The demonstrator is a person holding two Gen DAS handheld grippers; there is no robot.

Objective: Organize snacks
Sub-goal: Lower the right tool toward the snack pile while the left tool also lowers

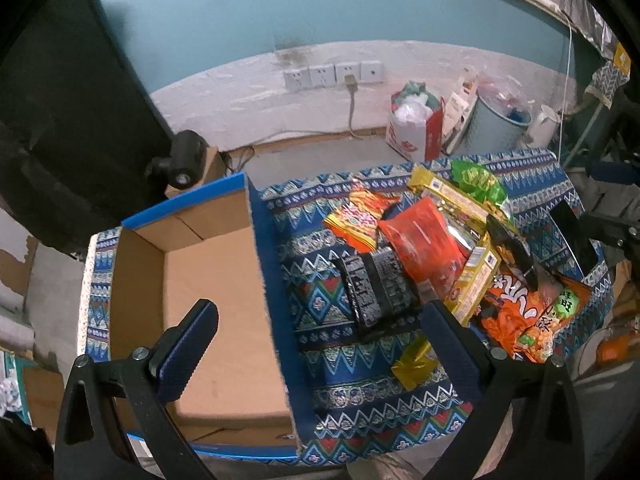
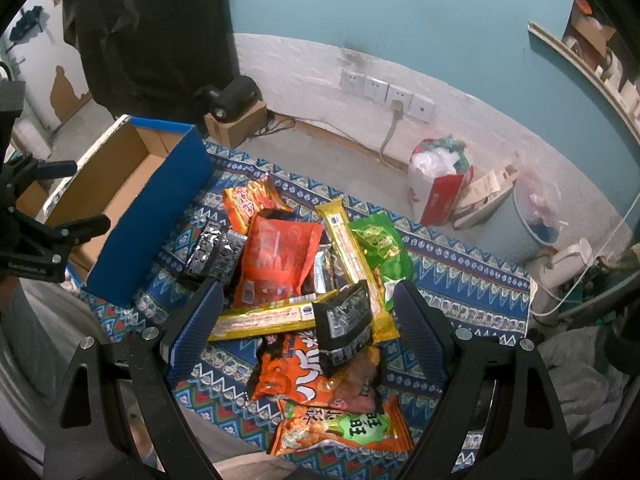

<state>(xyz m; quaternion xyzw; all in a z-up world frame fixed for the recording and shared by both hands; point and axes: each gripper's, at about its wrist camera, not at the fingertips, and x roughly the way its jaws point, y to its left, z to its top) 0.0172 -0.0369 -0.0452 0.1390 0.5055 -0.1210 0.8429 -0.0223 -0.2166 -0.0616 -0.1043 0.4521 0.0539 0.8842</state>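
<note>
Glossy, crinkled foil-plastic is seen on the snack packets [image 2: 280,264]; matt brown cardboard in the box [image 1: 224,320]; woven patterned cloth [image 1: 352,392] underneath; textured gripper pads [image 1: 184,360].

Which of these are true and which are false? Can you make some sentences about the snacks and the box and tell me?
1. The cardboard box has snacks inside. False: it shows only its bare brown bottom.
2. The snacks lie in a pile on the patterned cloth. True.
3. The green packet is inside the box. False: it lies on the pile, beside a long yellow packet.
4. Both tools are open. True: the left tool and the right tool each hold nothing.
5. The black packets sit on the far side of the pile from the box. False: they lie on the side nearest the box.
</note>
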